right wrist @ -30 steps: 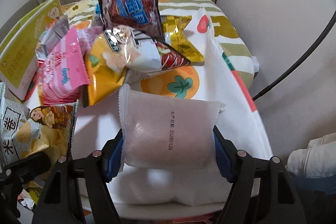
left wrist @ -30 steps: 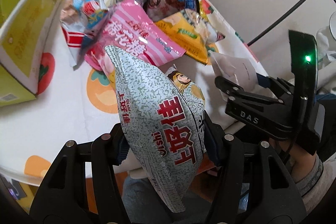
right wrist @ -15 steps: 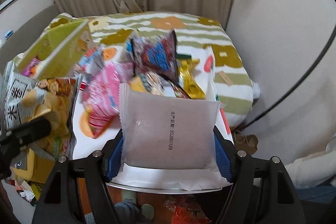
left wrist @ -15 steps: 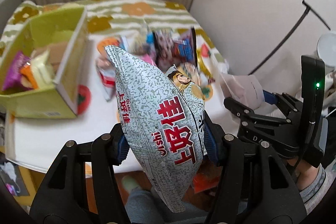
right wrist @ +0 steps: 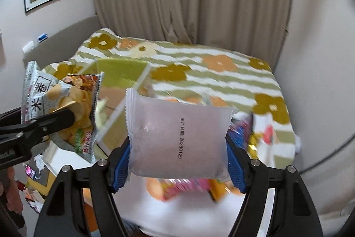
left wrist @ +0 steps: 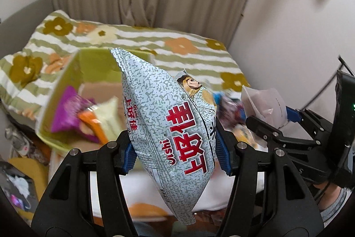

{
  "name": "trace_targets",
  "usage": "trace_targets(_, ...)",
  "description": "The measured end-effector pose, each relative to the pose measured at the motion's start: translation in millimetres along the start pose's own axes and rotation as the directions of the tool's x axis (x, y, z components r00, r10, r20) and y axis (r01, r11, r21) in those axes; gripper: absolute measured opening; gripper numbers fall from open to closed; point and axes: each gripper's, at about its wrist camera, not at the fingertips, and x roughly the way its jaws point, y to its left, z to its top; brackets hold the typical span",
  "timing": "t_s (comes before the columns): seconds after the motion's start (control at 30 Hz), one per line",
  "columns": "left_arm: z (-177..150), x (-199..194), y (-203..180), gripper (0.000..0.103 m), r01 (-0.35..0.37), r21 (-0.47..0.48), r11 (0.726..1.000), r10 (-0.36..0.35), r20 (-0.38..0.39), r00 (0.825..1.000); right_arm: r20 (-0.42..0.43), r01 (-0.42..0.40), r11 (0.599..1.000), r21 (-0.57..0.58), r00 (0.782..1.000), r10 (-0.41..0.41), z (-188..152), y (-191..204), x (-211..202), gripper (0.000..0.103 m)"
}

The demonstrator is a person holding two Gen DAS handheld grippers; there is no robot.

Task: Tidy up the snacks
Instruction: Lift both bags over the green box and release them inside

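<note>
Green box [left wrist: 66,81]: we see it open at the left, with purple and orange packets inside.
Left gripper [left wrist: 175,152]: we see its blue pads pinching the grey chip bag [left wrist: 168,117], held in the air above the table's white cloth [left wrist: 142,190].
Right gripper [right wrist: 178,157]: we see its pads pressed on both sides of the pale packet [right wrist: 177,132], held up over the snack pile [right wrist: 188,188].
</note>
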Motion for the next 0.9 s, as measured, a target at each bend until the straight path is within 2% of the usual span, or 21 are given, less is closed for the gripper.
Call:
trace_targets(0.17,38,15,63,0.055,-0.032,-0.013,0.999,0.031,-0.012,0.999,0.006,-0.056,0.998,-0.011,0.998,0.056,43,51,33,0.070)
trace_targets(0.33,76,51,128,0.055,-0.042,-0.010,0.999,0.042,-0.073,0.996,-0.025,-0.065,0.998,0.002,0.998,0.065,72,92,76,0.070)
trace_targets(0.53,100,121,177,0.055,-0.016,0.026,1.000,0.020,-0.171,0.985,-0.091,-0.034,0.998,0.049,0.995,0.038,89,123,123,0.070)
trace_targets(0.63,102,148,189,0.057,0.001,0.032,0.999,0.006,-0.209,0.978,-0.130,-0.010,0.998,0.069,0.991,0.019,91,130,145,0.070)
trace_targets(0.7,103,166,194,0.066,0.011,0.044,0.999,-0.001,-0.231,0.973,-0.150,0.006,0.997,0.078,0.989,0.006,92,134,157,0.070)
trace_targets(0.73,104,171,195,0.081,0.003,0.052,0.999,0.009,-0.232,0.973,-0.156,0.011,0.997,0.080,0.988,0.002,92,134,159,0.070)
trace_targets(0.8,105,179,200,0.102,-0.019,0.066,0.998,0.034,-0.231,0.972,-0.173,0.021,0.997,0.079,0.985,-0.007,94,138,170,0.070)
trace_targets(0.9,103,177,212,0.102,-0.016,0.032,0.999,0.022,-0.219,0.975,-0.191,0.034,0.997,0.069,0.981,-0.020,93,140,179,0.070)
